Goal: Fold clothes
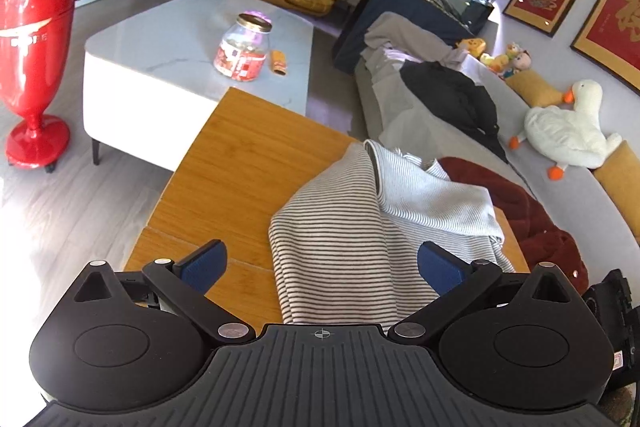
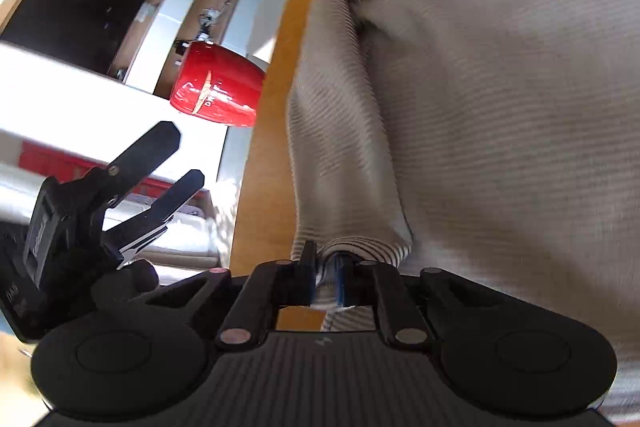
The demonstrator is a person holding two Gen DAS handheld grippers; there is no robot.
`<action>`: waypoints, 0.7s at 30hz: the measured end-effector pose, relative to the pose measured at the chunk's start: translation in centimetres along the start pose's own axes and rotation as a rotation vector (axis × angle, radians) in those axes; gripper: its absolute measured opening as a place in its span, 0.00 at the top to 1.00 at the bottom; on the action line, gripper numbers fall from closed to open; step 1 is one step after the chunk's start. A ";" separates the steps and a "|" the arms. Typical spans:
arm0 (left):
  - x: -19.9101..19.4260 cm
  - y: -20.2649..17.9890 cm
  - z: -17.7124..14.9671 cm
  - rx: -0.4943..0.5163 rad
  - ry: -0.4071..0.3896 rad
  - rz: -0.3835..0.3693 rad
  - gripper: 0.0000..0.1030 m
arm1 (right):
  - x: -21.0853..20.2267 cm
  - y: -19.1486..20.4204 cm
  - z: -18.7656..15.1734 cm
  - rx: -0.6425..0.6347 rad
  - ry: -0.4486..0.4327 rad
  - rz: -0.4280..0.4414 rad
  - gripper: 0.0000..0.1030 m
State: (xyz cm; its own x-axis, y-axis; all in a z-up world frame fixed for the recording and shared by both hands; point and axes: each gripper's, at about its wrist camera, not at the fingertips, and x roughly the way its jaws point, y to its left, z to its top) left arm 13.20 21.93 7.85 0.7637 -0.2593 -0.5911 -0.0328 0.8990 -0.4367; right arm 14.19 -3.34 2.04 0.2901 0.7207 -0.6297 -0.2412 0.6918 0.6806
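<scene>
Two grippers in my feeds. Left gripper [image 1: 322, 265]: jaws wide apart, blue pads [image 1: 204, 265] clear of everything, nothing between them but air above the striped top [image 1: 340, 239]. From left wrist cam the top lies rumpled on the wooden table [image 1: 224, 179], running from 6 o'clock up toward centre, one part folded over itself at about 1 o'clock of centre. Cloth's right edge hangs off the table toward the grey sofa [image 1: 600, 211].

Right gripper [image 2: 325, 277]: jaws pinched together on a hem of the same striped top [image 2: 500, 127]; fabric bunches betw. the pads and fills the frame from 12 to 4 o'clock. View is blurred, so can't read folds there. Left gripper [image 2: 168, 171] shows at 9 o'clock in right wrist cam, fingers spread.

Bkgd, left cam: dark red garment [image 1: 532, 215] on sofa at 3 o'clock, just beside the top. Glass jar [image 1: 242, 47] on white coffee table [image 1: 160, 51] at 11 o'clock. Red stand [image 1: 34, 59] at 9 o'clock, on the floor.
</scene>
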 end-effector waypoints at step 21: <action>7.5 -8.0 1.3 0.170 0.075 -0.134 0.00 | -16.7 -3.1 17.0 -0.611 -0.505 -0.540 0.97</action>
State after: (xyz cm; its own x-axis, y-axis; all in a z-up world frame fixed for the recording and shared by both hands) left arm 20.06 13.29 7.79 0.7039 -0.4005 -0.5866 0.1801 0.8995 -0.3981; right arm 25.88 -18.32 16.79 0.8340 0.2920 -0.4681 -0.3583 0.9318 -0.0572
